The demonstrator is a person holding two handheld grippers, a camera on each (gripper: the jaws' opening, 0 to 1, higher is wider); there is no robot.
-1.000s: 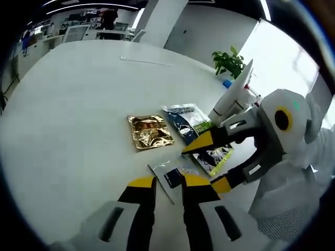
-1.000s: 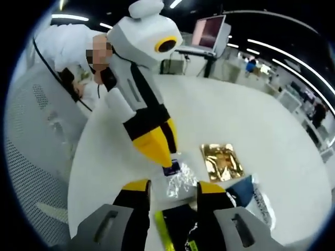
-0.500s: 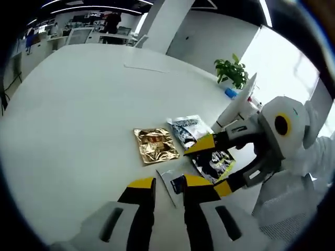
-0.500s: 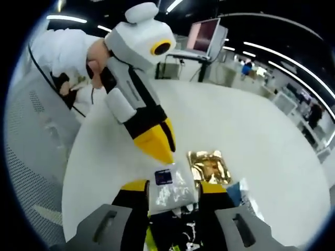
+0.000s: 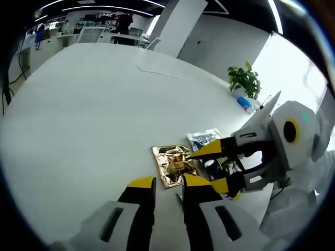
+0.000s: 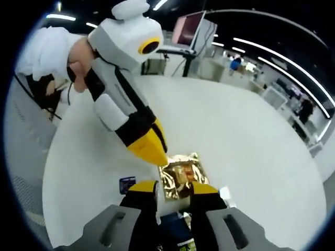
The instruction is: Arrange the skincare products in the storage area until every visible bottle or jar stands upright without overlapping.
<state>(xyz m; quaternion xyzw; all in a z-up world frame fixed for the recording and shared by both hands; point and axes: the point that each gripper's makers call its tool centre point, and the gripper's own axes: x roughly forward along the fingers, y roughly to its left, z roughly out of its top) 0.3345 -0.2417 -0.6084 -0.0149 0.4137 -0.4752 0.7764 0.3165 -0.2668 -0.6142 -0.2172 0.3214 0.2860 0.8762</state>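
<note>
Flat sachets lie on the white round table [image 5: 94, 104]. A gold sachet [image 5: 175, 164] sits just ahead of my left gripper [image 5: 168, 183], whose jaws are shut with nothing between them. Beyond it lie a blue-and-white sachet [image 5: 203, 139] and a dark sachet [image 5: 214, 168]. My right gripper [image 5: 217, 167] comes in from the right with its jaws apart around the dark one. In the right gripper view, the right gripper [image 6: 172, 189] has a pale clear sachet [image 6: 168, 203] between its jaws, with the sachet's blue label [image 6: 127, 184] sticking out left. The gold sachet [image 6: 180, 175] lies just beyond, under the left gripper [image 6: 149, 149].
A potted plant [image 5: 244, 78] and a blue bottle [image 5: 243, 102] stand at the far table edge. A person in white [image 6: 49, 57] sits beside the table. A monitor [image 6: 187, 29] and desks stand beyond it.
Both cameras have moved forward, so the gold sachet now lies close in front of each gripper. The right gripper's jaws have narrowed, and the clear sachet has slipped lower between them.
</note>
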